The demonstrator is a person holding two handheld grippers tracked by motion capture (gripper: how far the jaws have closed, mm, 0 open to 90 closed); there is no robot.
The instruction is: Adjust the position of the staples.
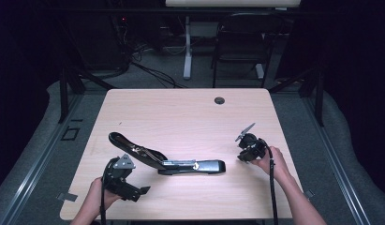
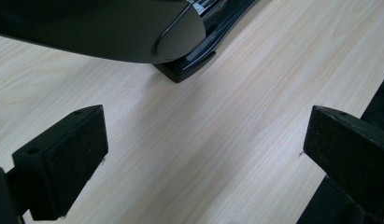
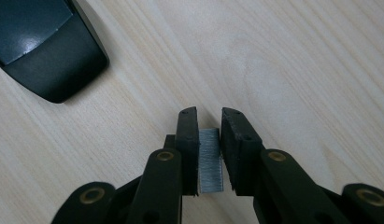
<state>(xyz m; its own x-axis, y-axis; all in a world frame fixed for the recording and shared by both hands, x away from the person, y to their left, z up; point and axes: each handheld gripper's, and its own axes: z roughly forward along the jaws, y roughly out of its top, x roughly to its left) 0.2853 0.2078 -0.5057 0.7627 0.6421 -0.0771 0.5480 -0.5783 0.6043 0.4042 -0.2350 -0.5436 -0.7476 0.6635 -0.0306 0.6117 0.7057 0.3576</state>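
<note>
Your worktop (image 1: 181, 112) is one pale wood-grain slab with a single dark round grommet (image 1: 219, 100) near its far edge; behind it, on the floor, stand one dark folding chair (image 1: 241, 42) and the white leg of another desk (image 1: 187, 47). One black stapler (image 1: 166, 159) lies near the middle of the worktop, toward your side, swung fully open: its glossy top arm rises toward the far left while the base, with the exposed metal staple channel, lies flat and points right. In the left gripper view the rounded top arm crosses the upper edge above the base's end. You hold two grippers. The left gripper (image 2: 203, 154) sits at the near left, just beside the raised arm of the stapler; its fingers (image 2: 63, 163) are spread wide with only bare worktop between them. The right gripper (image 3: 209, 144) sits near the right edge, well apart from the stapler's base end in the high view; its fingers are closed in on one grey strip of staples (image 3: 210, 161), pinching it from both sides just above the worktop. Nothing lies between either gripper and the stapler.
</note>
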